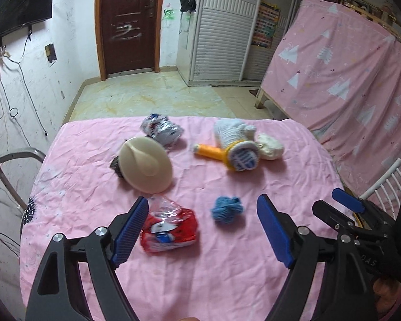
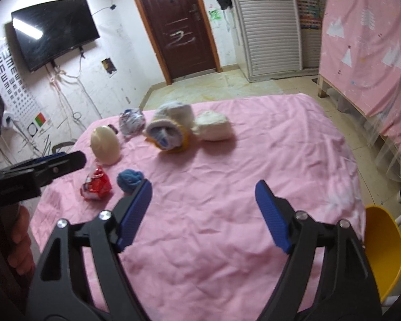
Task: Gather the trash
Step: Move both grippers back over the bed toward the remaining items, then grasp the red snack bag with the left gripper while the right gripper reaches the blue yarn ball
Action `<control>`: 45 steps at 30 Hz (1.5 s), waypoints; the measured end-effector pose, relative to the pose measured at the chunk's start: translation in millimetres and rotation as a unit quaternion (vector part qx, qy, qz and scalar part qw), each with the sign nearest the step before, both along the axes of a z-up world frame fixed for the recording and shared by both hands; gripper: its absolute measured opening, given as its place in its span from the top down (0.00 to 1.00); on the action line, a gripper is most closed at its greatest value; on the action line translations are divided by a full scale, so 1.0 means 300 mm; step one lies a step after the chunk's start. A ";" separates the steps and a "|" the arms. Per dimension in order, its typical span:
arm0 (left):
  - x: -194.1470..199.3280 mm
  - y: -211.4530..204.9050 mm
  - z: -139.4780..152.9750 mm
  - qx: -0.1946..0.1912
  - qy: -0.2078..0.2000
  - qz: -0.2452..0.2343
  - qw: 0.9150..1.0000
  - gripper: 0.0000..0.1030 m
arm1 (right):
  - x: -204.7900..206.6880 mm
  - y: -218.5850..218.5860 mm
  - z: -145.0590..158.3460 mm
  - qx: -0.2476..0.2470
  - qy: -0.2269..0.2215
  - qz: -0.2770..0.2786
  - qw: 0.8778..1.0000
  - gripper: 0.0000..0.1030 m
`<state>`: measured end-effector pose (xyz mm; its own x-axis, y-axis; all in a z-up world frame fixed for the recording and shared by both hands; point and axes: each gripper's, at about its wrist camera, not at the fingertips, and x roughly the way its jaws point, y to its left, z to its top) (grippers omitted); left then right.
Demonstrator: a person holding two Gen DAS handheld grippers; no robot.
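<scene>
On the pink tablecloth (image 1: 227, 267) lie a crumpled red wrapper (image 1: 169, 226), a blue wad (image 1: 227, 209), a blue-and-white crumpled wrapper (image 1: 161, 129), a white crumpled lump (image 1: 270, 145) and a white glove with a yellow cuff (image 1: 236, 144). My left gripper (image 1: 203, 230) hangs open above the near part of the cloth; the red wrapper lies by its left finger, untouched. My right gripper (image 2: 203, 211) is open over bare cloth, the blue wad (image 2: 129, 180) just beyond its left fingertip. The red wrapper (image 2: 96, 184) sits left of that.
A cream dome-shaped lid (image 1: 145, 168) stands on the cloth near the red wrapper. A yellow chair (image 2: 382, 251) sits at the table's right edge, a grey chair (image 1: 13, 171) at its left. A pink-draped frame (image 1: 347, 61) stands to the right; tiled floor lies beyond.
</scene>
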<state>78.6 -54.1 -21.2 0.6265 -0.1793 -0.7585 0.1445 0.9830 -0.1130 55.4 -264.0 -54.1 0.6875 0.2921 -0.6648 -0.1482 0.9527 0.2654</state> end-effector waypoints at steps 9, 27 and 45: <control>0.015 0.068 -0.109 0.005 0.029 0.005 1.000 0.28 | 0.043 0.106 -0.020 -0.013 0.009 0.030 0.999 0.26; 0.055 0.092 -0.230 0.027 0.050 -0.020 0.998 0.35 | 0.117 0.219 -0.064 -0.024 0.024 0.069 0.997 0.26; 0.018 0.201 -0.207 -0.006 0.027 -0.004 1.000 0.65 | 0.178 0.367 -0.102 -0.049 0.033 0.113 0.992 0.26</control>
